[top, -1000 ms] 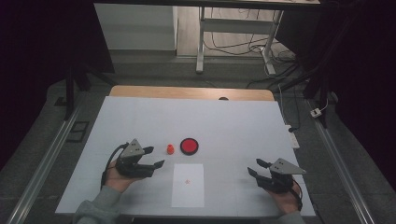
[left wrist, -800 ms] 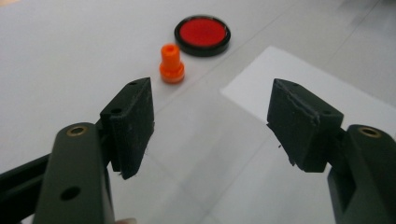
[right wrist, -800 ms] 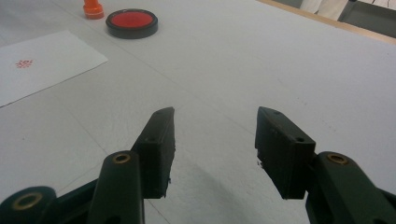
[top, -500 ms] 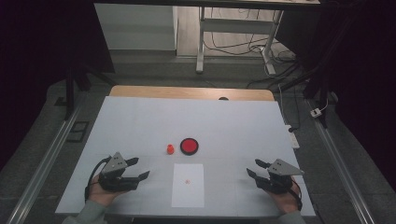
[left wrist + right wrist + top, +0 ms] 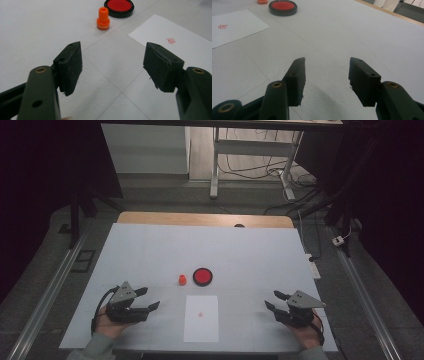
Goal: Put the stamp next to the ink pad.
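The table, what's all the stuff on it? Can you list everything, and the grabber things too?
Small orange plastic stamp: one, orange, standing upright near the table's middle, just left of the ink pad in the high view.
Round red ink pad in a black case: one, red and black, lid off, beside the stamp but apart from it.
White sheet of paper: one, white, lying flat on the near side of the stamp and pad, with a small red stamped mark on it.
White table top: one, white, with a wooden strip along its far edge.
Left gripper: one, black, open and holding nothing, left of the paper.
Right gripper: one, black, open and holding nothing, right of the paper.
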`<state>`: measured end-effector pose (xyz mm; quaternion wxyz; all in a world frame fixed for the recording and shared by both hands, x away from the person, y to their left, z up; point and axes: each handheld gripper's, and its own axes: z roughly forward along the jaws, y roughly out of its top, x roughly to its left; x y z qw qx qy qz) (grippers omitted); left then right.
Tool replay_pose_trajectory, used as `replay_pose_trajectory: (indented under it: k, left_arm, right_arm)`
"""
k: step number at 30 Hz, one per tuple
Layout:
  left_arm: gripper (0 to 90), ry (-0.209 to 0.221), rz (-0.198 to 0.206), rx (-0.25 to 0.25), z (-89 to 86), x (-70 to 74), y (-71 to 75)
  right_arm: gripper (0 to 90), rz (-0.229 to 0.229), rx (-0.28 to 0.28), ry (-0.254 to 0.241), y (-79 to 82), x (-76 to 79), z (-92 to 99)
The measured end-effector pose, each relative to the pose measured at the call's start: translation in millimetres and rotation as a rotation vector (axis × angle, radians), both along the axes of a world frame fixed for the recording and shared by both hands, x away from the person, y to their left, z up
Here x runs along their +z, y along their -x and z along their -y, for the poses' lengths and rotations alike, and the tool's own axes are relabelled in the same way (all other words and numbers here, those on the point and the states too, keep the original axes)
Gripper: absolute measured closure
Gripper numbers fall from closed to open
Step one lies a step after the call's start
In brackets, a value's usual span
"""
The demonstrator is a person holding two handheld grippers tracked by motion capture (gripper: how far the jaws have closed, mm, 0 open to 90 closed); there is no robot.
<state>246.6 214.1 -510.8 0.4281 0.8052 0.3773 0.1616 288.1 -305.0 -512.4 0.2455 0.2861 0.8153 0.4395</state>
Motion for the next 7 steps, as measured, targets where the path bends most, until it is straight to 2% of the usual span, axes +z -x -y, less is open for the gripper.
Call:
replay_pose_trajectory:
  k: [7]
  left_arm:
    - [31.7,0.005,-0.005,0.008,-1.1,-0.2,-0.7]
  right_arm:
    - [46.5,0.000,0.000,-0.004,-0.5,-0.4,-0.2]
